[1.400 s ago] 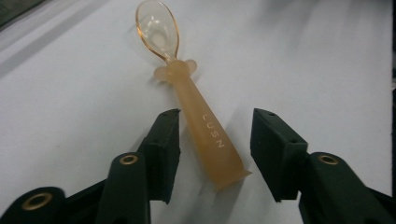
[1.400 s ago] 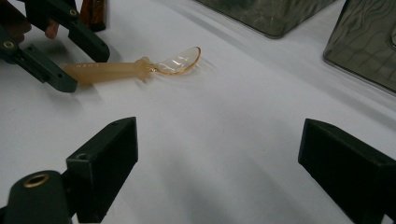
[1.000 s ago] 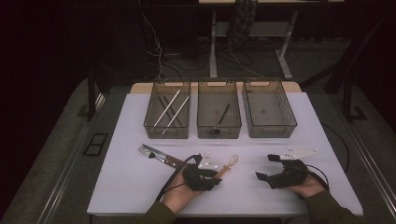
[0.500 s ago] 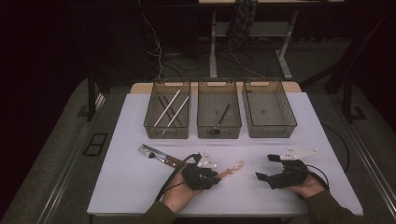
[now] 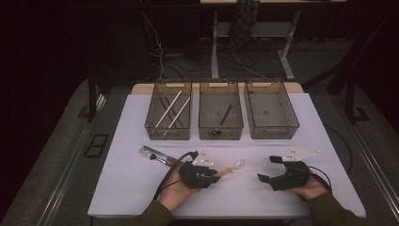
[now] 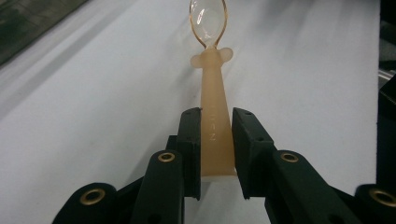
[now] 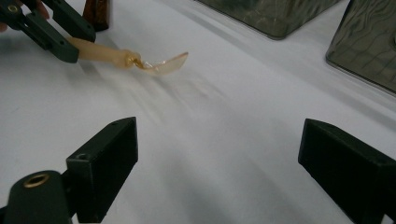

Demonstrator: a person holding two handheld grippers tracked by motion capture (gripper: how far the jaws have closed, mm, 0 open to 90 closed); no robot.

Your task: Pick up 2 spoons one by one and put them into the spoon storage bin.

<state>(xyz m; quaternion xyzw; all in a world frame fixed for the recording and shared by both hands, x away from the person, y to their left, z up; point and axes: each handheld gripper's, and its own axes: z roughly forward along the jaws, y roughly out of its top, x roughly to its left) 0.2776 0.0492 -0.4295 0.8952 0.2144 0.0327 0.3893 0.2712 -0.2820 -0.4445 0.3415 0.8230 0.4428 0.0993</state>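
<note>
The high view takes in the whole white counter [image 5: 141,188]: three see-through bins in a row at the far side, the left bin [image 5: 168,111] holding pale sticks, the middle bin [image 5: 220,111] a dark utensil, the right bin [image 5: 270,109] nothing that can be made out. It also shows a fork [image 5: 153,153] lying on the counter just behind the left hand-held gripper [image 5: 214,173] — something neither gripper view catches.

The left gripper view gives the close detail: the left hand-held gripper [image 6: 216,140] has its two black jaws pressed against either side of the spoon [image 6: 214,93], clamping the wide flat end of the handle. The handle is a matte, peach-coloured plastic with faint raised lettering, narrowing toward two small round ear-like knobs; beyond them sits a clear amber-tinted bowl with a glossy highlight.

The right gripper view shows the spoon [image 7: 140,59] from the side, its handle in the left gripper's jaws and its bowl just above the counter — whether the tip touches the surface cannot be told. The right hand-held gripper [image 7: 219,168] is wide apart and empty, low over bare counter, well to the right of the spoon [image 5: 233,167] in the high view, where it appears at [image 5: 269,169]
</note>
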